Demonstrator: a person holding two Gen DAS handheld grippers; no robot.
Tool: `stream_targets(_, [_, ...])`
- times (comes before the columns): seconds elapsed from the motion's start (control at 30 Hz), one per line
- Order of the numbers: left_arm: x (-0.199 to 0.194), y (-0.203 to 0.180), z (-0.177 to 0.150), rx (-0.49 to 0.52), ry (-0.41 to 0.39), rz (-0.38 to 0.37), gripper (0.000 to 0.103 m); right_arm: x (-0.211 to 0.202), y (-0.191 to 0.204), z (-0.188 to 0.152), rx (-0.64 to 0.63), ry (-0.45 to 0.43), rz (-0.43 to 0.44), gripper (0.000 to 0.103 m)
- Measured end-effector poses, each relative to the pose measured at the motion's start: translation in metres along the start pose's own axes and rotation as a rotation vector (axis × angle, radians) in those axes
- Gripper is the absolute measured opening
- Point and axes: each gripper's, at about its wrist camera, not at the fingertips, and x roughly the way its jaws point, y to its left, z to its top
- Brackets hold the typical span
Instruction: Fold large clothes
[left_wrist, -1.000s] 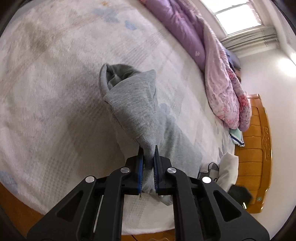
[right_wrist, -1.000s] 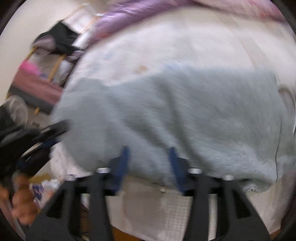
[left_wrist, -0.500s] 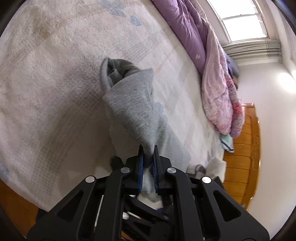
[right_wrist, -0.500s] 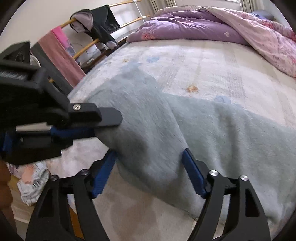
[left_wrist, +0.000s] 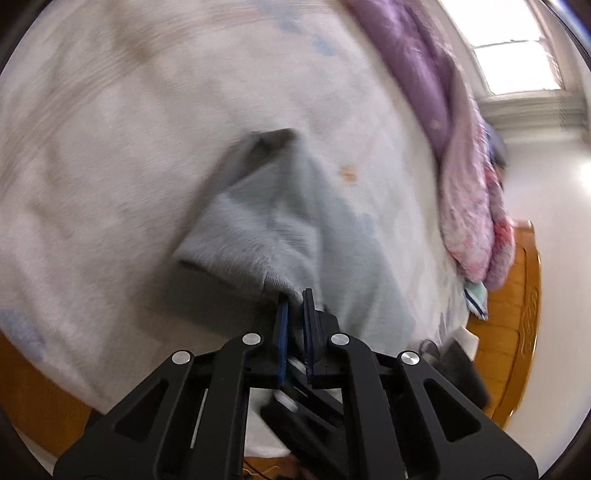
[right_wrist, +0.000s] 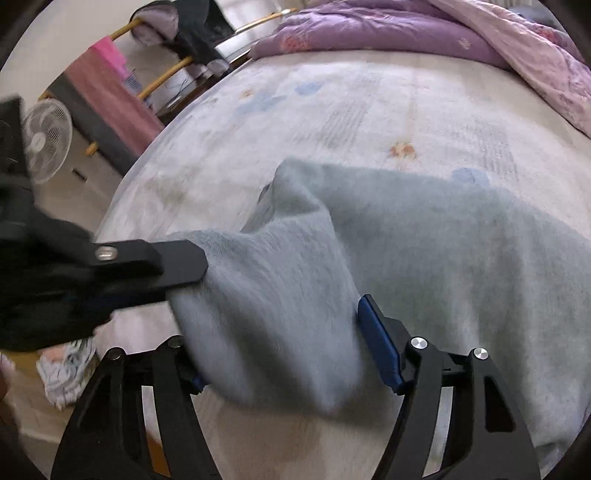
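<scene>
Grey garment (right_wrist: 424, 258) lies spread on the bed (right_wrist: 332, 110), one edge lifted. At the left of the right wrist view, the left gripper (left_wrist: 294, 299) is pinched tight on that edge. Further right, the right gripper (right_wrist: 291, 354) is closing, cloth bunched between its jaws but not yet pressed. Best let it clamp fully, then carry both corners across together. No readable writing shows.
</scene>
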Motion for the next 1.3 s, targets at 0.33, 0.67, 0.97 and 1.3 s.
stream_targets(0.33, [0.026,0.081,-0.014,-0.132,-0.015,0.152,0.061,0.001,-0.006,-0.033,0.023,0.12,0.039,0.07])
stream_targets(0.67, [0.046,0.088,-0.004,-0.186,-0.012,0.094,0.069,0.005,-0.005,-0.034,0.022,0.134,0.035,0.07])
stream_targets(0.97, [0.053,0.072,0.001,-0.144,0.031,0.04,0.015,0.005,0.006,-0.037,-0.026,0.125,0.012,0.071])
stream_targets(1.3, [0.009,0.035,0.004,-0.083,-0.018,-0.059,0.01,0.01,0.029,-0.024,-0.081,0.026,0.011,0.08])
